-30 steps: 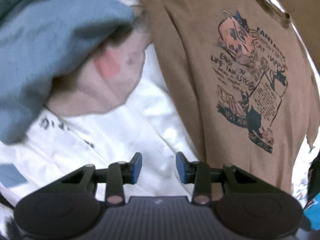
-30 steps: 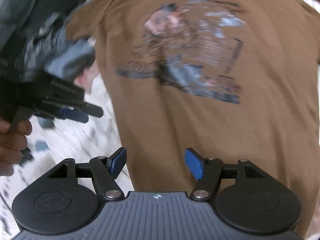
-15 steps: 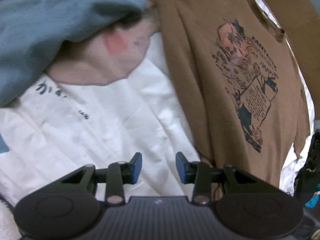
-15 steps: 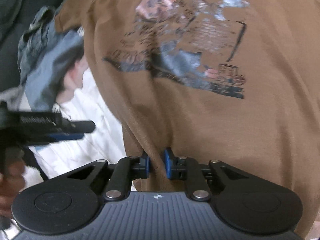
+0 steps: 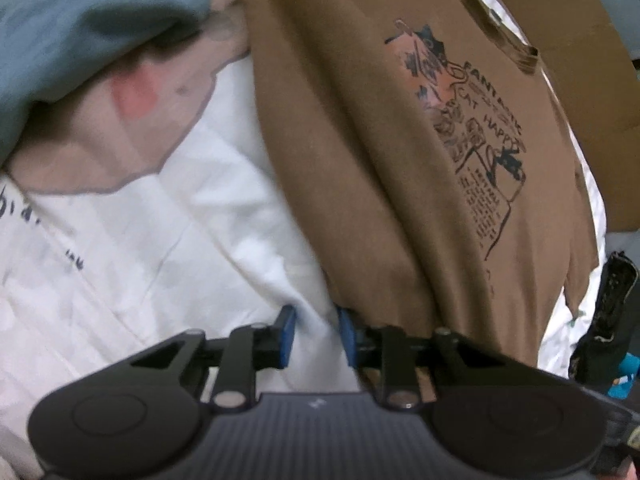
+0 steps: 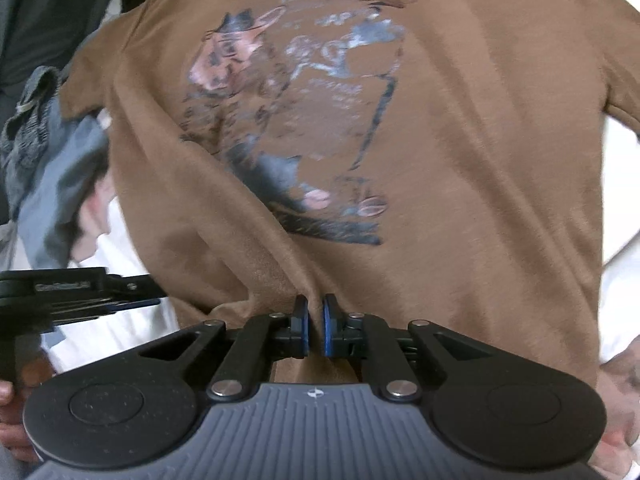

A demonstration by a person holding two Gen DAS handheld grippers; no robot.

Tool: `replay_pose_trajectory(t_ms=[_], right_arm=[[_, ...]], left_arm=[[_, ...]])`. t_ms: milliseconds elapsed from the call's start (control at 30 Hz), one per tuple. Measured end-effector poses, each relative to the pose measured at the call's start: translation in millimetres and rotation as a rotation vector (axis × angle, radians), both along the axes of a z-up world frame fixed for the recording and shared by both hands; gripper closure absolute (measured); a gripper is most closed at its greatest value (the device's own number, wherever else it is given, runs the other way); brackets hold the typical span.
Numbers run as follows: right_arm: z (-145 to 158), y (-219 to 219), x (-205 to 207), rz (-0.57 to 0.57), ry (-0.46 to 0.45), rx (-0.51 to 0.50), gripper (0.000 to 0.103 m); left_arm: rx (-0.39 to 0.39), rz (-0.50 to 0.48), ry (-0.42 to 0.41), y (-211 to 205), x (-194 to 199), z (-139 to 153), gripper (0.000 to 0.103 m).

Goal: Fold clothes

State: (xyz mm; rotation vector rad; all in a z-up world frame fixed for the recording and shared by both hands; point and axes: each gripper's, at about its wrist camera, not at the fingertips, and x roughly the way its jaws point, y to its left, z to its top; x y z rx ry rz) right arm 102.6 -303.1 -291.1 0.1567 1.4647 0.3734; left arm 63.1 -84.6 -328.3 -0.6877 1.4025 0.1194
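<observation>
A brown T-shirt (image 5: 360, 140) with a cat print lies face up on a white sheet (image 5: 160, 240). In the left wrist view my left gripper (image 5: 316, 336) sits at the shirt's lower left hem corner. Its jaws are closing, with white sheet showing in the gap and the brown edge at the right pad. In the right wrist view the same T-shirt (image 6: 460, 200) fills the frame. My right gripper (image 6: 316, 330) is shut on a pinched fold of its near hem. The left gripper (image 6: 80, 292) shows at the left edge, held by a hand (image 6: 8, 392).
A blue-grey garment (image 5: 80, 20) and a pale pink one (image 5: 120, 128) are heaped at the sheet's far left. Brown cardboard (image 5: 580, 80) lies beyond the shirt's collar. A grey-blue garment (image 6: 48, 140) lies left of the shirt's sleeve.
My right gripper went from wide open to shut on the shirt's near hem. My left gripper slid toward the shirt's left hem corner, and its jaws narrowed.
</observation>
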Motion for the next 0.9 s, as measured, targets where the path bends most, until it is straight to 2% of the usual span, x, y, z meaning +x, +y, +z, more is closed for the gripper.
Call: replay_pose_trajectory(t_ms=[233,267,400,467,567,667,733,900], right_arm=[[-12.9,2.9,4.6,-0.029,-0.002,-0.064,0.095],[-13.3,3.2,4.6,-0.037,-0.001,-0.071,0.087],[-8.5,2.2,5.3,-0.092,0.01,-0.106,0.066],[0.8,-0.4,2.3,-0.118,-0.012,-0.127,0.057],[16.4,-4.4,-4.7,-0.139,-0.054,-0.138,0.057],[28.5,-6.5,-14.1,-0.143,-0.088,-0.134,0.057],[34.4,-3.2,-19.6,-0.131,-0.103,-0.109,0.057],[38.4,16.3,-28.8,-0.057,-0.107,-0.027,0.057]], left_arm=[[-0.076,0.01,-0.071,10.6,12.5,15.8,0.077],[-0.082,0.005,-0.071,11.6,16.1,16.6,0.074],[-0.09,-0.051,-0.069,9.5,35.1,20.3,0.07],[-0.086,-0.063,-0.077,5.4,33.9,21.6,0.067],[-0.095,-0.075,-0.07,2.9,51.2,15.9,0.062],[-0.096,-0.099,-0.055,0.2,61.1,11.3,0.061],[-0.093,-0.121,-0.044,-1.7,67.8,8.7,0.057],[-0.11,-0.106,-0.003,0.0,69.2,0.3,0.04]])
